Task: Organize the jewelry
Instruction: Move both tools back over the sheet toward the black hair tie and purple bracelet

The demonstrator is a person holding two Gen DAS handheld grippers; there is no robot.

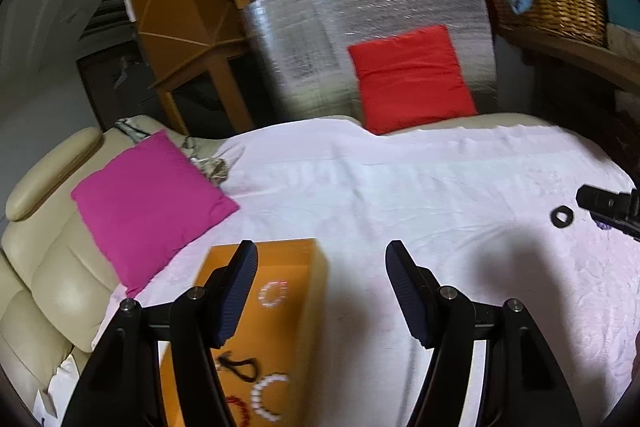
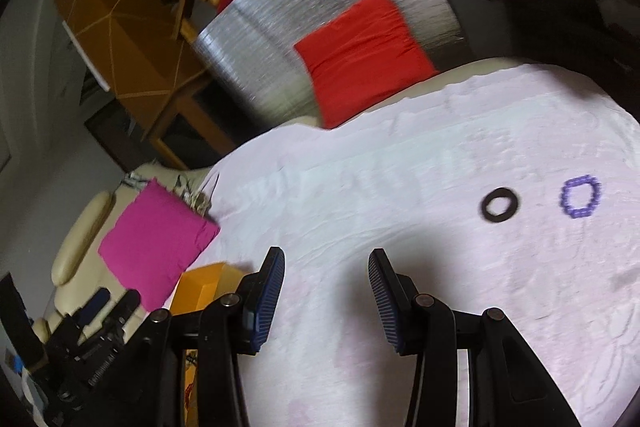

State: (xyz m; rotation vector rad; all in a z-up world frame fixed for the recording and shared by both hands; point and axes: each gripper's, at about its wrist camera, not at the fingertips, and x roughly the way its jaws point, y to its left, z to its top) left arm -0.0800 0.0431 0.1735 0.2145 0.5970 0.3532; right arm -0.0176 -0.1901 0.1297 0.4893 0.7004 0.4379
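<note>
Both grippers, left and right, hover with fingers spread and empty; the black ring lies beside the purple bracelet.

cream sofa, pink cushion, wicker basket

In the left wrist view, the left finger pad covers part of the orange box, and the bottom edge cuts off the white bead bracelet and red beads. At the right edge, the right gripper is mostly out of frame, hiding most of the purple bracelet. The wicker basket contents blur together.
</note>
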